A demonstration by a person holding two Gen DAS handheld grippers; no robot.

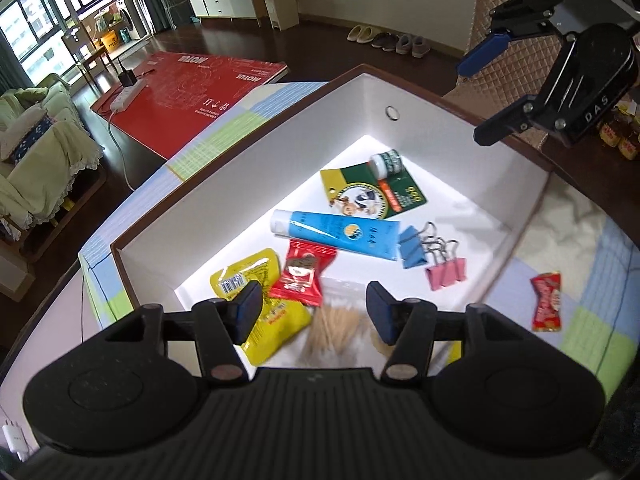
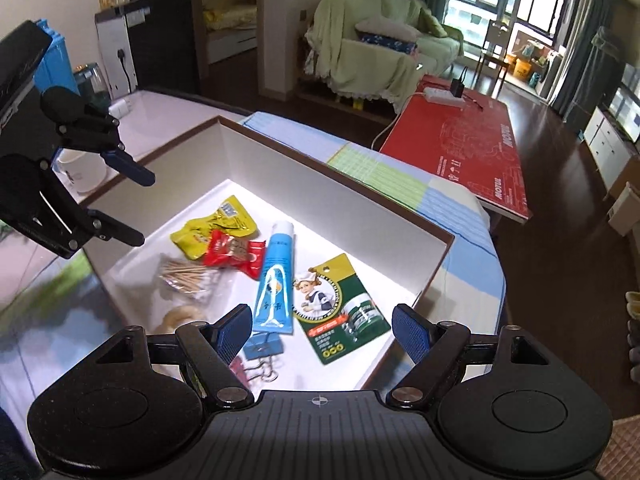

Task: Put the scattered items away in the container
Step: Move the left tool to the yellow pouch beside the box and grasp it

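Both tongs are spread and empty above the box (image 1: 248, 168). One red candy (image 1: 546, 302) lies outside it on the cloth, at the right of the left view; bring your right gripper (image 2: 320, 330) down over it, pinching across its middle

The big red board (image 2: 472, 148) on the floor carries the white word "MOTUL", and the black body of the right claw (image 1: 470, 96) shows the letters "DAS"; other labels are too small to read.
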